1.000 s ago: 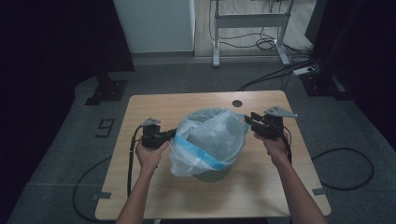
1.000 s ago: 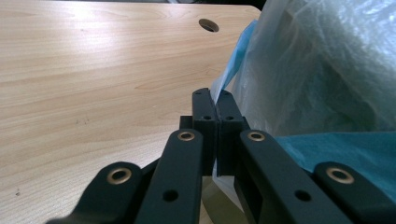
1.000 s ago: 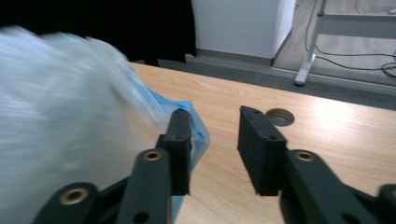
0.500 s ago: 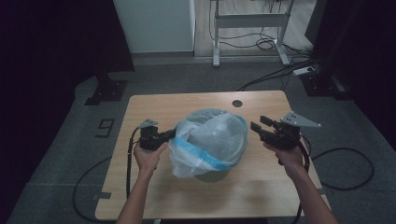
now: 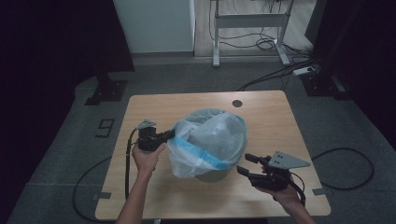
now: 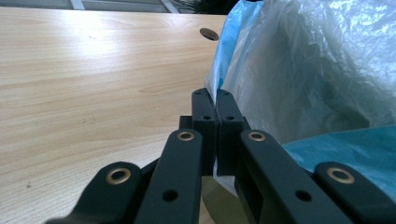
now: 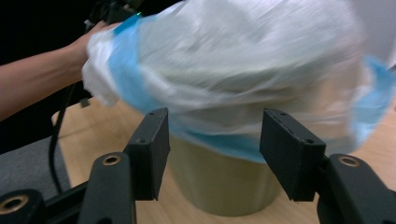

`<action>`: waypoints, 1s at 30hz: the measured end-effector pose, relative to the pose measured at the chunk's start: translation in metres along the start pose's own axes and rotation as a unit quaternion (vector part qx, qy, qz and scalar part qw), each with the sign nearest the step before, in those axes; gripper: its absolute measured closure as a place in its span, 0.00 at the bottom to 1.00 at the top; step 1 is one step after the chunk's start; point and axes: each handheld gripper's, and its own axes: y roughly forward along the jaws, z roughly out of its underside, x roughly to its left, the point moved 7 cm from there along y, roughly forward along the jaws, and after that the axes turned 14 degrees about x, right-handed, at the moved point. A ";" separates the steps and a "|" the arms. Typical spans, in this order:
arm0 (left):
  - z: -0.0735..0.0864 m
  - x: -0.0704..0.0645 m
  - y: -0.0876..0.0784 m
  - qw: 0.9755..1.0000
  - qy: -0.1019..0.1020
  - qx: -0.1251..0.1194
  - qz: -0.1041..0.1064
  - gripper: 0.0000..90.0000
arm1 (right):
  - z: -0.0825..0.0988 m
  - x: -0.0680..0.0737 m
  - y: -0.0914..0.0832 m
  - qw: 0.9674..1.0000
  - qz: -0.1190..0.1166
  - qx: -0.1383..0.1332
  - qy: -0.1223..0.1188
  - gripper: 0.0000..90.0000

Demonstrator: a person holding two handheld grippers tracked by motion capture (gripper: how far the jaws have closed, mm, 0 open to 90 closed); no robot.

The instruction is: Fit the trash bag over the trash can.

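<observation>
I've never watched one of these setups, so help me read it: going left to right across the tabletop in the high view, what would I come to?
Left gripper, pinching the bag's edge → plastic bag with its blue band, draped over the bin → right gripper, jaws apart, with nothing between them.

My right gripper (image 5: 249, 164) no longer sits at the far right side of the bag (image 5: 210, 140); it now sits near my edge of the table (image 5: 154, 105), just off the bag's near right corner. Its jaws, previously on the bag's rim, have just been opening and now stand apart with nothing between them. The bag's right rim now hangs free.
</observation>
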 end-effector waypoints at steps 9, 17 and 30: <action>0.002 0.002 -0.002 1.000 0.000 -0.004 0.000 0.99 | 0.003 0.023 0.027 0.998 0.017 0.007 -0.060 0.59; 0.004 0.003 -0.005 1.000 0.001 -0.005 0.002 0.99 | 0.011 0.034 0.036 0.994 0.036 -0.006 -0.099 0.99; 0.015 -0.007 -0.015 1.000 0.028 0.012 0.003 0.99 | 0.057 0.027 0.057 0.991 0.017 0.057 -0.116 0.99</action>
